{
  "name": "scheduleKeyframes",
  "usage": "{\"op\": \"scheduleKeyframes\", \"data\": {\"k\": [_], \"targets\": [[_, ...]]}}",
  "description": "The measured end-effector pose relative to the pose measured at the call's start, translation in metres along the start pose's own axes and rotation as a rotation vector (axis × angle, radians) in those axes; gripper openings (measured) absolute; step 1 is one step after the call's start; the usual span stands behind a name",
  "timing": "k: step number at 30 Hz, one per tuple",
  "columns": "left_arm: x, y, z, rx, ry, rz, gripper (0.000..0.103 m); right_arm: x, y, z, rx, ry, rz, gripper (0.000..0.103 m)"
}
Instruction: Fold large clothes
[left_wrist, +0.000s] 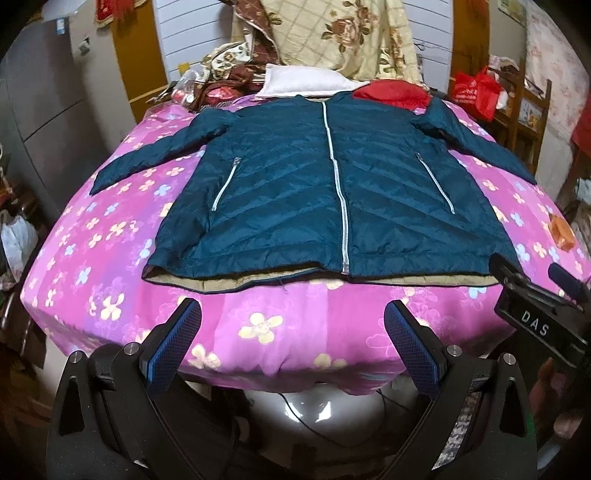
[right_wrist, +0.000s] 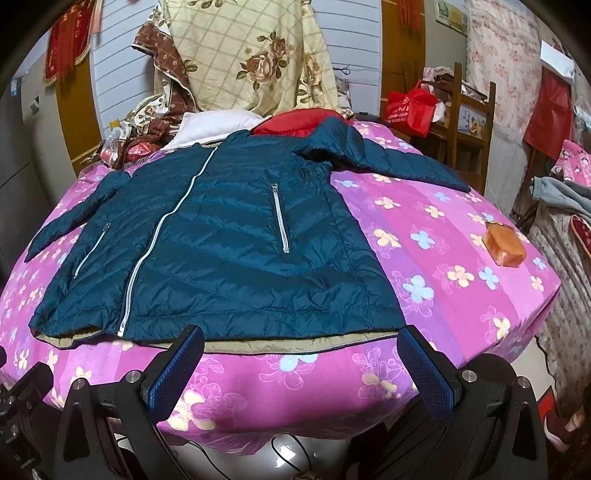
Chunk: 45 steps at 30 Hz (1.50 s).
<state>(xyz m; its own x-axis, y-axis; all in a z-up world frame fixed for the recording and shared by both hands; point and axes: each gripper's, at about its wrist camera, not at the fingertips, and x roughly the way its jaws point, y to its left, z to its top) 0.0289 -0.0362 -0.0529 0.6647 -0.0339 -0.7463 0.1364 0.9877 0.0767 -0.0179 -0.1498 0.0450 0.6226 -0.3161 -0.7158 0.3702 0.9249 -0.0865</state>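
Teal quilted puffer jacket (left_wrist: 314, 192) lies flat, zipped, sleeves spread on the pink flowered bedspread (left_wrist: 258, 332). Your left gripper (left_wrist: 293, 325) and right gripper (right_wrist: 301, 354) hover spread wide, holding nothing. Slick fabric may slip; pinch only the top layer and the khaki lining (right_wrist: 258, 347) will drag.

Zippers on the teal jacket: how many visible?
3. The long front zipper runs collar to hem down the middle of the jacket; one pocket zipper slants on the image-left panel, another pocket zipper on the image-right panel. None other visible.
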Motion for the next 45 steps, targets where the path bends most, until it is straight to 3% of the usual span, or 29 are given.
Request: {"op": "scheduleKeyframes", "data": {"k": [8,17,23,30,38,43,45], "targets": [[0.008,0.014,0.01,0.026,-0.028,0.056,0.1,0.005,-0.026,0.015,0.052,-0.015,-0.039,0.103],[0.048,0.081,0.033,-0.115,0.024,0.105,0.1,0.038,-0.075,0.034,0.073,0.017,-0.138,0.103],[0.079,0.125,0.041,-0.186,0.062,0.146,0.1,0.062,-0.107,0.042,0.108,0.063,-0.155,0.103],[0.113,0.182,0.054,-0.332,0.12,0.052,0.1,0.084,-0.128,0.049,0.11,0.094,-0.126,0.103],[0.154,0.213,0.064,-0.42,0.18,-0.167,0.099,0.106,-0.131,0.05,0.138,0.141,0.024,0.103],[0.176,0.208,0.058,-0.471,0.234,-0.29,0.097,0.118,-0.114,0.047,0.116,0.169,0.078,0.091],[0.175,0.202,0.059,-0.461,0.217,-0.285,0.092,0.122,-0.103,0.045,0.1,0.177,0.109,0.083]]}}
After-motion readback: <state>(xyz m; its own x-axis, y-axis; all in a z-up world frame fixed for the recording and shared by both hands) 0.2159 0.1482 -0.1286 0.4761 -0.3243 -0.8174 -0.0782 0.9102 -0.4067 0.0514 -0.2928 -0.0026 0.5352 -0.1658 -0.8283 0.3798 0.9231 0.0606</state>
